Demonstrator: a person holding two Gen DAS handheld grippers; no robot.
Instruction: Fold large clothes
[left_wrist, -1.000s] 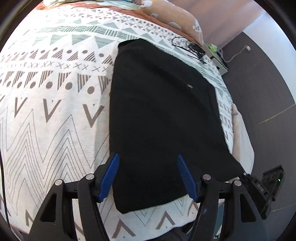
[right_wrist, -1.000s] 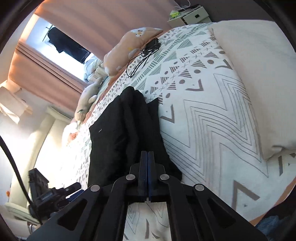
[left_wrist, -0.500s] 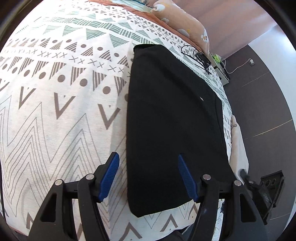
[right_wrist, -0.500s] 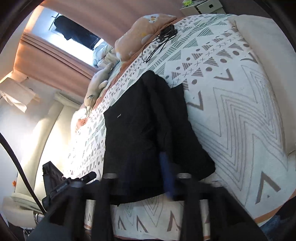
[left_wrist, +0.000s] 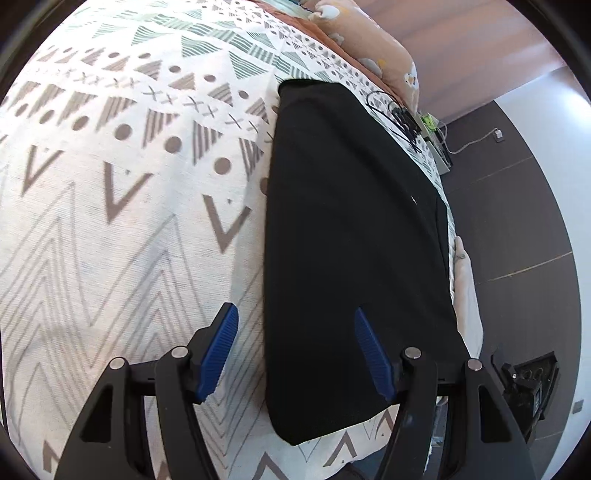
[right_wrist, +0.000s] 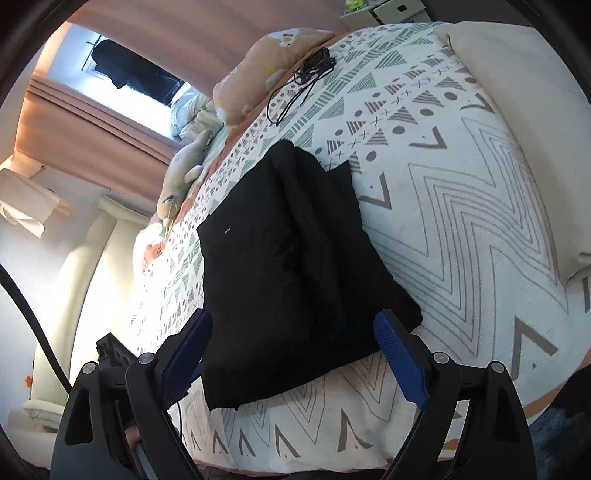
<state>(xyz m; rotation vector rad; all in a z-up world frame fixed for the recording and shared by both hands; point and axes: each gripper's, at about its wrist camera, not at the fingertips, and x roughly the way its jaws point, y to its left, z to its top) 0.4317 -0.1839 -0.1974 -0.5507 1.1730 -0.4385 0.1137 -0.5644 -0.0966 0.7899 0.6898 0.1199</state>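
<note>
Black garment (right_wrist: 288, 266) lies folded on the patterned bedspread (left_wrist: 110, 221), near the bed's near edge. Our left gripper (left_wrist: 295, 347) hovers parted and empty above its near end. Our right gripper (right_wrist: 291, 350) has just been opening, with nothing pinched between its 2 blue pads.

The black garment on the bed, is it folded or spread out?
Folded: the black garment lies as a compact rectangle with layered ridges on the bedspread.
</note>
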